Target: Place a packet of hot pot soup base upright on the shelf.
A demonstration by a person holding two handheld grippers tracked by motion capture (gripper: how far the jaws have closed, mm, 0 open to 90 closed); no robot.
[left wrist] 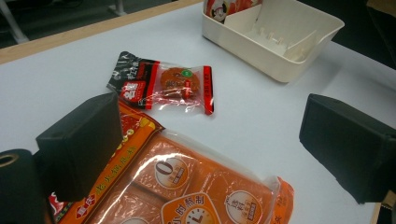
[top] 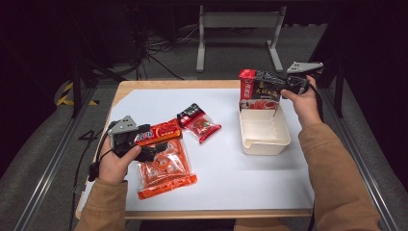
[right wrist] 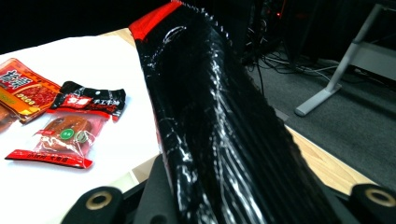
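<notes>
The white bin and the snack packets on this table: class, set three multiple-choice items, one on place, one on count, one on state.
1. Where is the black-and-red packet held?
A. above the white bin's far end
B. on the floor
C. under the table

2. How many packets lie on the white table cover?
A. none
B. two
C. five

3. How do the left tongs stand?
A. shut on the white bin
B. shut on a cable
C. open over the large orange packet

Answers: 1 A, the right tongs hold it there; 2 B, the large orange packet and the small red packet; 3 C, the jaws stand wide apart.
</notes>
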